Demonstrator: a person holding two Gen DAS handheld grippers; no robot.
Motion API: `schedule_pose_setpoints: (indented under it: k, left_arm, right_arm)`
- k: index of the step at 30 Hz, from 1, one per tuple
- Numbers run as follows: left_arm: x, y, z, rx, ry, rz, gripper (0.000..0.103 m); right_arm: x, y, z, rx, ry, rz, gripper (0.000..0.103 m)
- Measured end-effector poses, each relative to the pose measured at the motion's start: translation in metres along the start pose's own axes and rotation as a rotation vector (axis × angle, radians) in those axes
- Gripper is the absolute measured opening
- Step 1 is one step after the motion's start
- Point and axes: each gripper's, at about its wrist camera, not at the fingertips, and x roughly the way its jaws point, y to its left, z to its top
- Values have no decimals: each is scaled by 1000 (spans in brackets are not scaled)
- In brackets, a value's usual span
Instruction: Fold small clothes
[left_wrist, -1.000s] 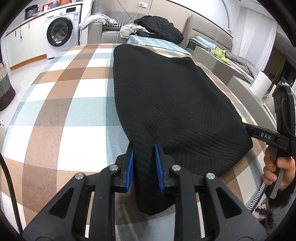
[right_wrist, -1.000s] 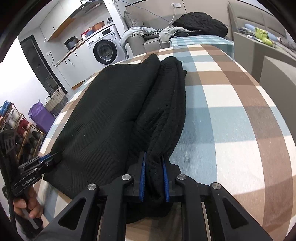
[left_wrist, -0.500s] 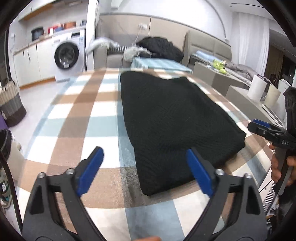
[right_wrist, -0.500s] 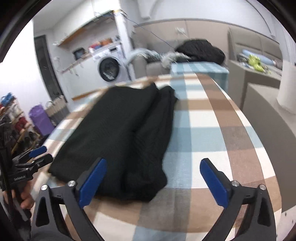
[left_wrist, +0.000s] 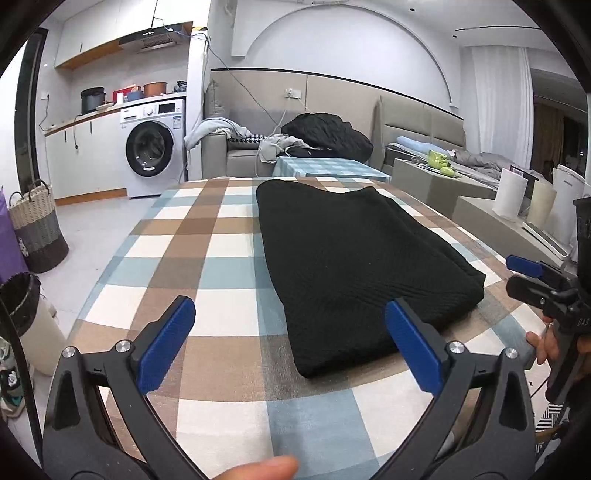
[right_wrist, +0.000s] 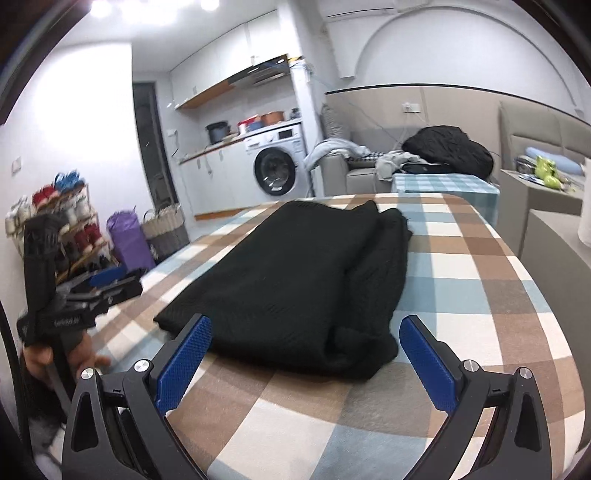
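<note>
A black knit garment (left_wrist: 354, 258) lies folded lengthwise on the checked tablecloth (left_wrist: 207, 266); it also shows in the right wrist view (right_wrist: 295, 280). My left gripper (left_wrist: 291, 347) is open and empty, raised just before the garment's near left corner. My right gripper (right_wrist: 303, 360) is open and empty, raised just before the garment's near right end. The right gripper also shows at the right edge of the left wrist view (left_wrist: 532, 277), and the left gripper at the left of the right wrist view (right_wrist: 107, 284).
The table's near edge lies below both grippers. Beyond the table stand a washing machine (left_wrist: 151, 151), a sofa with piled clothes (left_wrist: 325, 133), a small checked table (left_wrist: 328, 166), baskets (left_wrist: 37, 225) and a shoe rack (right_wrist: 62, 221) on the floor at left.
Both grippers were shut on the garment's near edge one second ago. They let go, opened wide and pulled back and up. The garment stays flat on the table.
</note>
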Motion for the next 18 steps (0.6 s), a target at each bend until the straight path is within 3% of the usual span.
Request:
schedule_pose_setpoints:
  k: [18]
  left_arm:
    - [14,3,-8,-37,45,-48,102]
  right_arm:
    - [5,-1,-9,3,0,0,103]
